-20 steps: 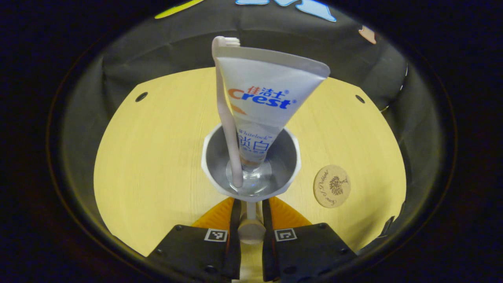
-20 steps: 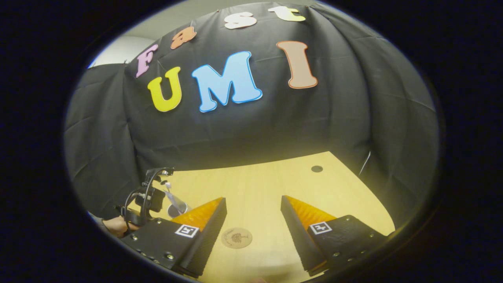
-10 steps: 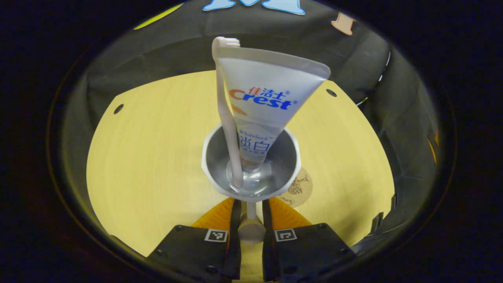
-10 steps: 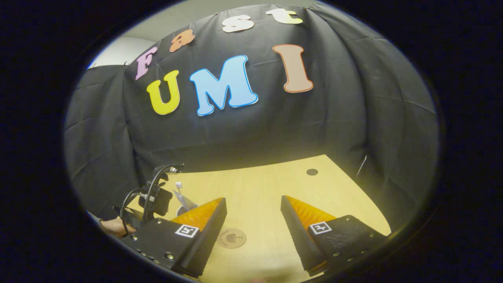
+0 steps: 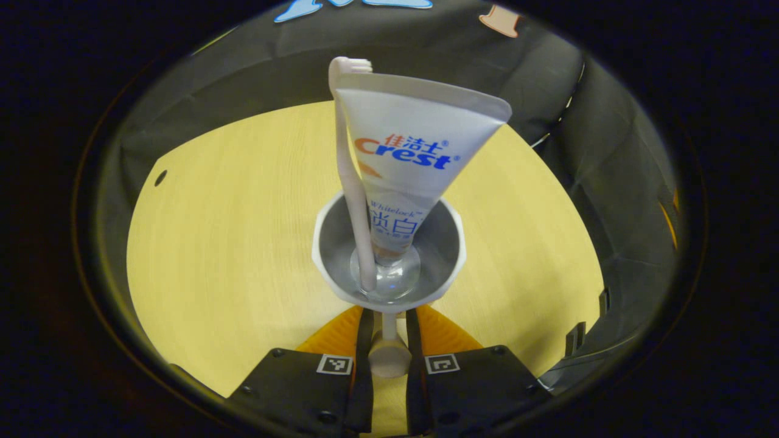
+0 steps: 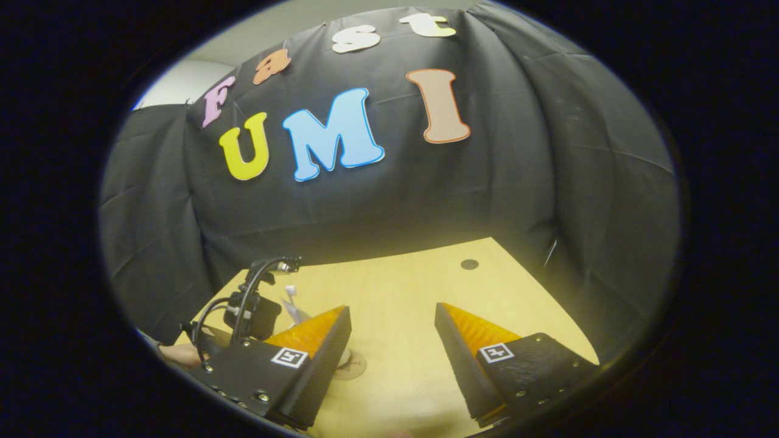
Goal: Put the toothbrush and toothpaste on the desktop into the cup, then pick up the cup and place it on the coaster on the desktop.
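With the toothbrush (image 5: 350, 176) and toothpaste (image 5: 406, 152) standing in the cup (image 5: 389, 252), the left gripper (image 5: 389, 340) clamps its handle above the desktop (image 5: 231, 243); the coaster (image 6: 353, 366) awaits it, right gripper (image 6: 392, 359) gaping empty

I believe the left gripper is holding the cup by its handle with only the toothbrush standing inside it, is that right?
Not quite. In the left gripper view, the left gripper does hold the cup by its handle, but the cup holds both the toothbrush and the toothpaste tube, standing side by side.
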The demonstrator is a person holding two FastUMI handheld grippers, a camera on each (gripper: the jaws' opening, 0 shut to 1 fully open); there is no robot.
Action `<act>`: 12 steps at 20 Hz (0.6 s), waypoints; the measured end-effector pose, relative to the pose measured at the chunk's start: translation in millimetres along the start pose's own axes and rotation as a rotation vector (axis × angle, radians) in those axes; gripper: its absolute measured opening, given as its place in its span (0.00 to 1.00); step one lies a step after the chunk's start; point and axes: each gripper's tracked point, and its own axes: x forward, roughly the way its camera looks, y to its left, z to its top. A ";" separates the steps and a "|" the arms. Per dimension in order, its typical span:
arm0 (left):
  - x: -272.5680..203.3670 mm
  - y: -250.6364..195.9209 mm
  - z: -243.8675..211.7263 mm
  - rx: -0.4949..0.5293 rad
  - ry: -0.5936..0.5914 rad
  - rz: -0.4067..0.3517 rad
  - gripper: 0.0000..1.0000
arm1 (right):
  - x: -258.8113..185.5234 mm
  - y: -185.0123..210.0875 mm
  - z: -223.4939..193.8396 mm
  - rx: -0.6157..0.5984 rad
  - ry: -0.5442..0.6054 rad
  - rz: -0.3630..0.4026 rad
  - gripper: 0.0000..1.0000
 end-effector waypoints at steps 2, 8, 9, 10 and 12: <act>5.0 -5.2 -3.7 0.005 0.010 0.003 0.29 | -1.1 -3.0 -0.1 0.005 0.000 0.000 0.87; 9.8 -4.2 -7.7 0.013 0.043 0.034 0.28 | -2.5 -10.6 -3.5 -0.002 0.009 0.004 0.87; 9.4 -4.0 -10.4 0.018 0.048 0.044 0.29 | -2.9 -10.7 -3.2 0.000 0.009 0.007 0.87; 11.0 -5.8 -10.6 0.019 0.047 0.050 0.27 | -2.3 -10.9 -2.6 0.002 0.010 0.011 0.87; 11.5 -4.9 -10.5 0.018 0.055 0.060 0.29 | -2.9 -12.4 -1.3 0.004 0.010 0.019 0.87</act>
